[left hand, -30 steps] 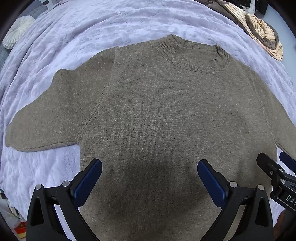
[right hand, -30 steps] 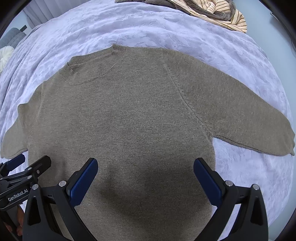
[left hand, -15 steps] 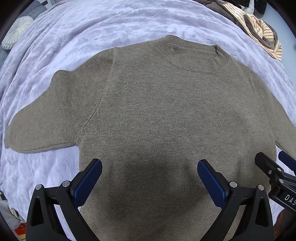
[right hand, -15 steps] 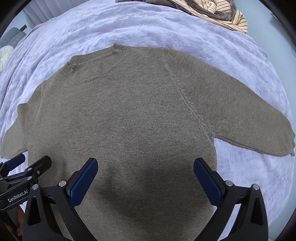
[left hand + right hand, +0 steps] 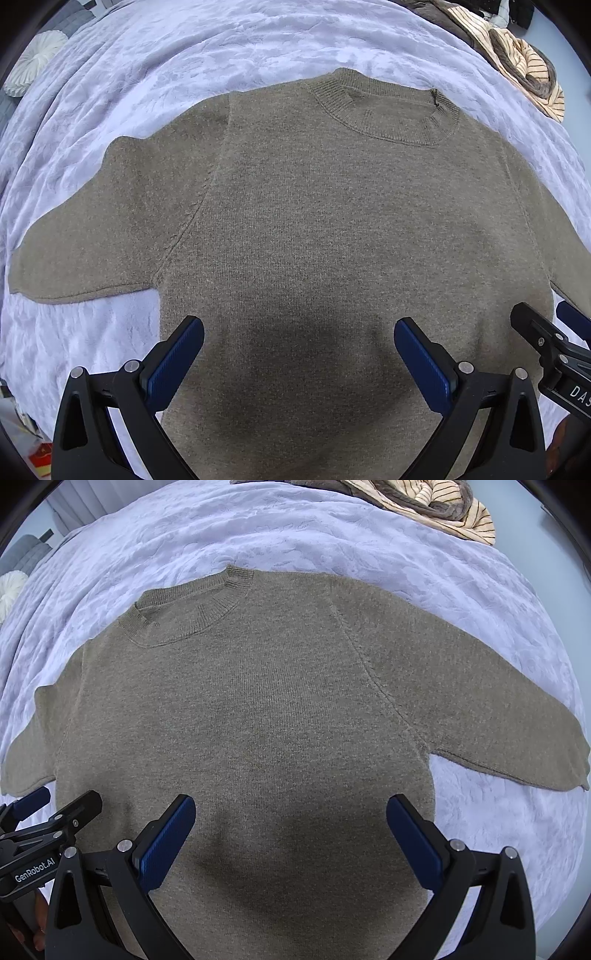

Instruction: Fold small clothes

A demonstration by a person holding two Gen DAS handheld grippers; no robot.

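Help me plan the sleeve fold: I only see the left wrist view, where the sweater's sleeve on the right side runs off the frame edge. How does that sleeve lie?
Observer: In the right wrist view that sleeve lies flat and spread outward on the lilac blanket, with its cuff end in full view.
Operator: And the right gripper? I only see its edge.
Observer: The right gripper is open, jaws wide apart over the lower body of the sweater, holding nothing.
Operator: Anything lying on that sleeve?
Observer: Nothing. The striped garment lies apart from it, at the blanket's far edge.
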